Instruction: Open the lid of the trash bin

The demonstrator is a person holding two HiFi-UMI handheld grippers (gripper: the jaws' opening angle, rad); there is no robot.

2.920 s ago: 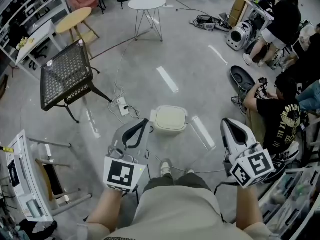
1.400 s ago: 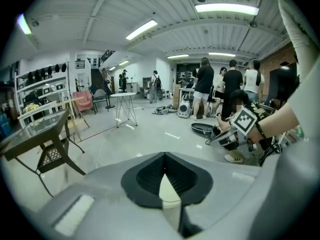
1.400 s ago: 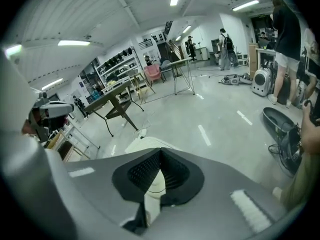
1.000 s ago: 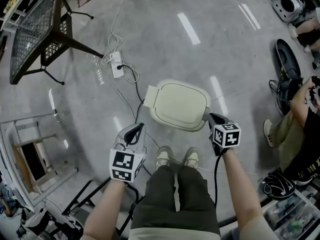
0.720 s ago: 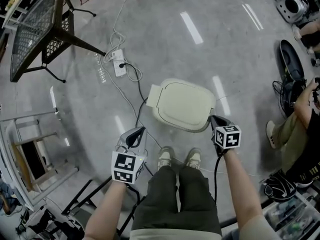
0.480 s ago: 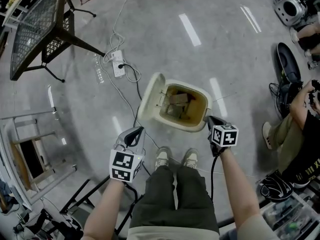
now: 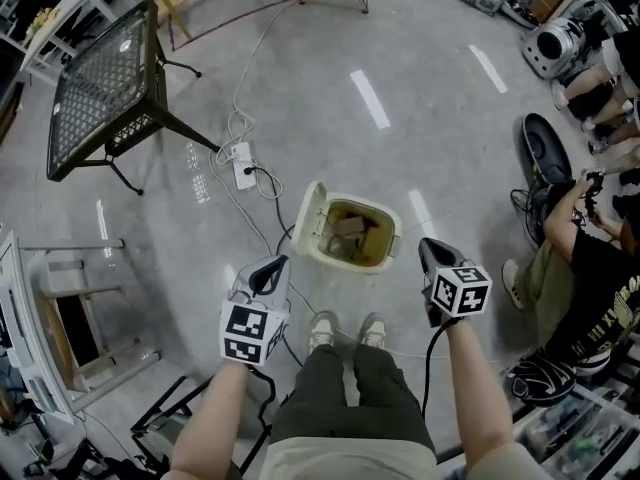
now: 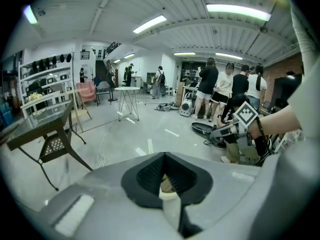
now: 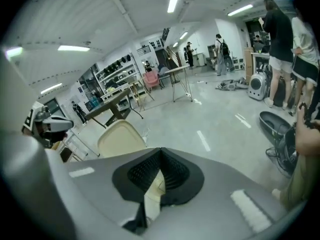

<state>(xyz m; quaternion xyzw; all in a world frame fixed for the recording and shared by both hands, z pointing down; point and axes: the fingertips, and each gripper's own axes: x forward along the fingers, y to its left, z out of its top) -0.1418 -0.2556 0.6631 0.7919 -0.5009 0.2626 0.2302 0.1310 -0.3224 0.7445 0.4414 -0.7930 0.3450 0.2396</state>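
The cream trash bin (image 7: 372, 255) stands on the floor just ahead of my feet. Its lid (image 7: 311, 219) is swung up on the bin's left side, and some rubbish shows inside. My left gripper (image 7: 272, 264) is shut and empty, hanging left of the bin's near corner, apart from it. To the right of the bin's rim, my right gripper (image 7: 424, 244) is also shut on nothing. The raised lid (image 9: 120, 137) shows beyond the right gripper (image 9: 160, 151) in its own view. The left gripper (image 8: 164, 155) looks across at the right hand's marker cube (image 8: 245, 115).
A black mesh table (image 7: 105, 86) stands far left. A power strip (image 7: 244, 165) with cables lies just behind the bin. People sit and stand at the right (image 7: 585, 258). A metal frame (image 7: 60, 303) is at the left edge.
The lid was down 0.7 s ago; it has swung up to the bin's left. My right gripper has drawn back from the bin's rim. The head view has pulled away.
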